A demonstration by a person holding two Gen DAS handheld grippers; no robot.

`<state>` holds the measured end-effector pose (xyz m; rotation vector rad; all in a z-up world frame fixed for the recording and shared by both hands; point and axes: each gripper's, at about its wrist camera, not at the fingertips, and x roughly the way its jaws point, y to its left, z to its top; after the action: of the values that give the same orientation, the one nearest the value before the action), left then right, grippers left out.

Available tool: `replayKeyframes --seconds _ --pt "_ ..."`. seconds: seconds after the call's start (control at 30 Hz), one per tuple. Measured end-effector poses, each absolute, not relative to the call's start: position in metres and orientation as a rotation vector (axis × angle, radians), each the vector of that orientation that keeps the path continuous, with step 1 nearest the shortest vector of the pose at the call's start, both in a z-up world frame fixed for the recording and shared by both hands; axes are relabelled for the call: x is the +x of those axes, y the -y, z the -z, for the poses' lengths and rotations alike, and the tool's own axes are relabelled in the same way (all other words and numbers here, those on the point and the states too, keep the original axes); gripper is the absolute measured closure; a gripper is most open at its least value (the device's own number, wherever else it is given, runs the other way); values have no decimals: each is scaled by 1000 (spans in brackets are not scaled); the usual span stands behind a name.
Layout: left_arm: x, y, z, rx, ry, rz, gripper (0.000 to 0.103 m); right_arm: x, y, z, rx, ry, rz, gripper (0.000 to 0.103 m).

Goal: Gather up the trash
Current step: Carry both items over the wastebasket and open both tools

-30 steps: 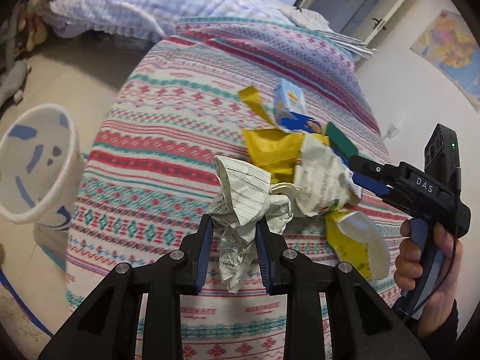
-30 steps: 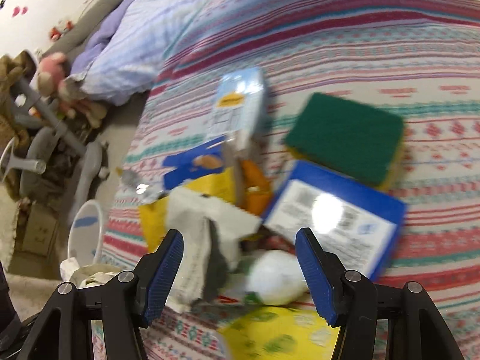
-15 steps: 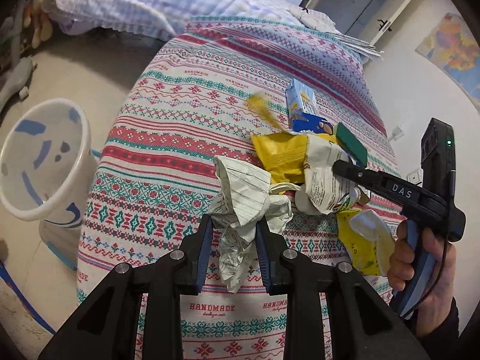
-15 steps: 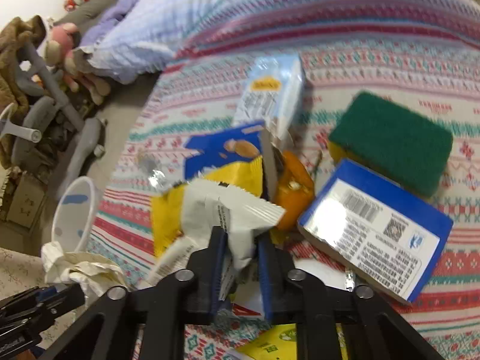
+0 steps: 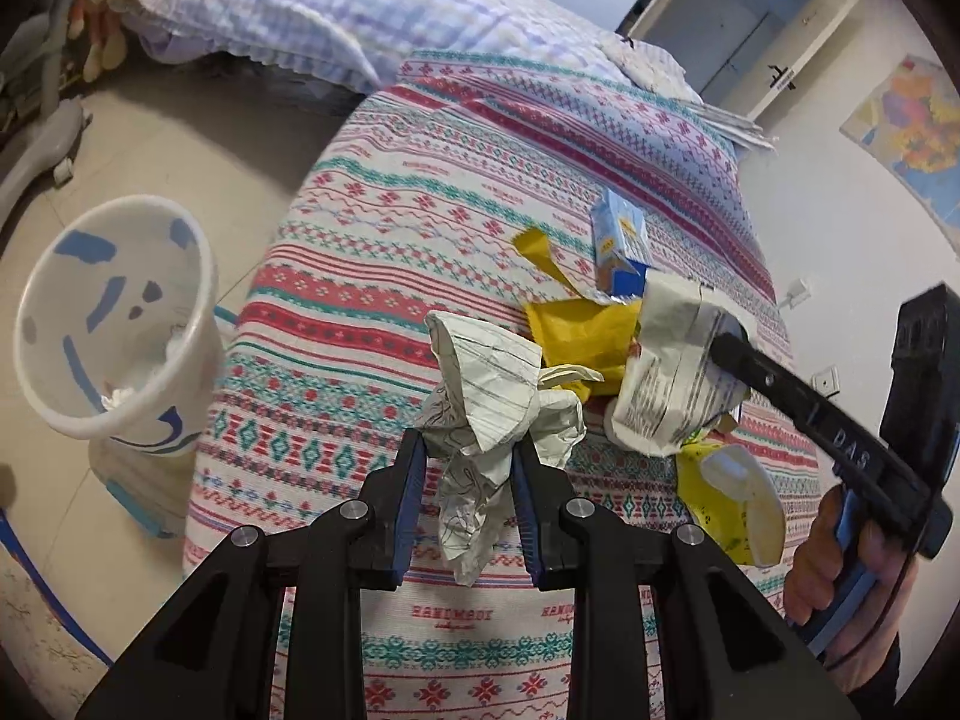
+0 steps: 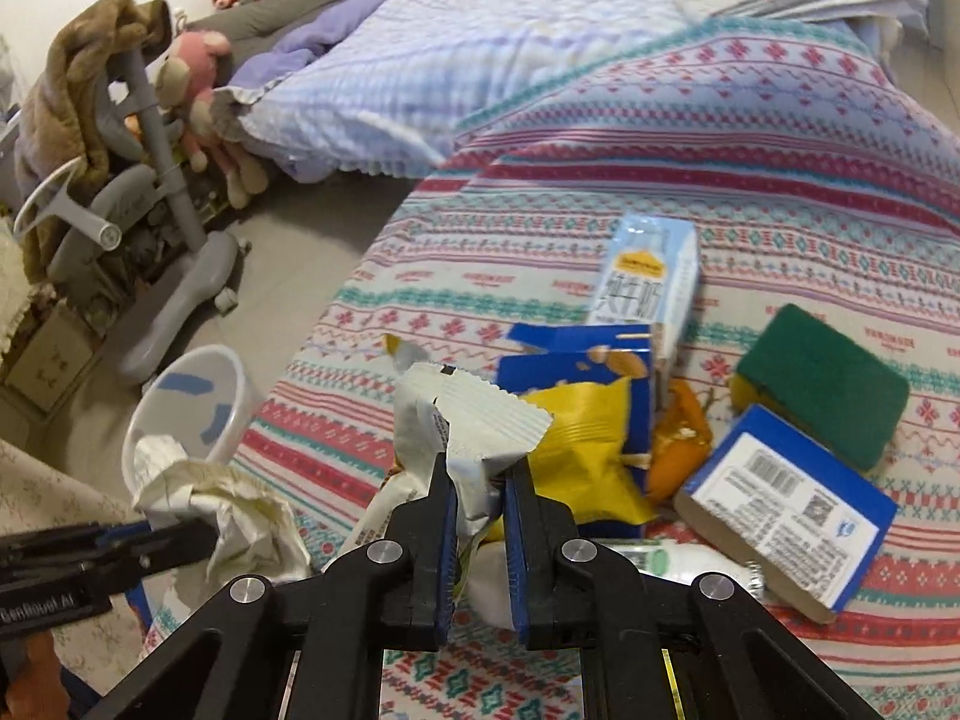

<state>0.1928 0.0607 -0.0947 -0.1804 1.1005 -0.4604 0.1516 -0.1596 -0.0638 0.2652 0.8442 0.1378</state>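
Where the striped, patterned bedspread (image 5: 420,228) covered the bed, a heap of trash lay near its edge: a yellow snack bag (image 6: 591,450), a pale blue milk carton (image 6: 651,288), a blue box (image 6: 786,507) with a barcode label, and a green sponge (image 6: 828,384) just beside that box. Beyond the bed a lilac checked quilt (image 5: 312,6) was piled up, a map (image 5: 912,126) hung on the white wall, and a stuffed toy (image 6: 192,84) sat by a grey chair base on the tiled floor. On that floor beside the bed stood a white waste bin (image 5: 114,324) with blue marks.

Held above the bed's edge, the left tongs (image 5: 468,474) were pinching a crumpled sheet of lined paper (image 5: 486,384), which hung down between the blue pads. To their right, the right tongs (image 6: 477,516) were clamped on a white wrapper (image 6: 468,420) lifted off the heap, a hand (image 5: 852,570) gripping their blue handle.
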Motion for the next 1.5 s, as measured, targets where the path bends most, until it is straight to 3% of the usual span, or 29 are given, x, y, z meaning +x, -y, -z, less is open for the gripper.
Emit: replayKeyframes --seconds 0.33,1.07,1.37,1.5 --pt "201 -100 89 -244 -1085 412 74 164 128 69 252 -851 -179 91" --pt "268 -276 96 -524 -1083 54 72 237 -7 69 235 -856 -370 91" --pt "284 -283 115 -534 -1133 -13 71 273 -64 93 247 -897 -427 91" --pt "295 -289 125 -592 -1164 -15 65 284 -74 103 254 -910 -420 91"
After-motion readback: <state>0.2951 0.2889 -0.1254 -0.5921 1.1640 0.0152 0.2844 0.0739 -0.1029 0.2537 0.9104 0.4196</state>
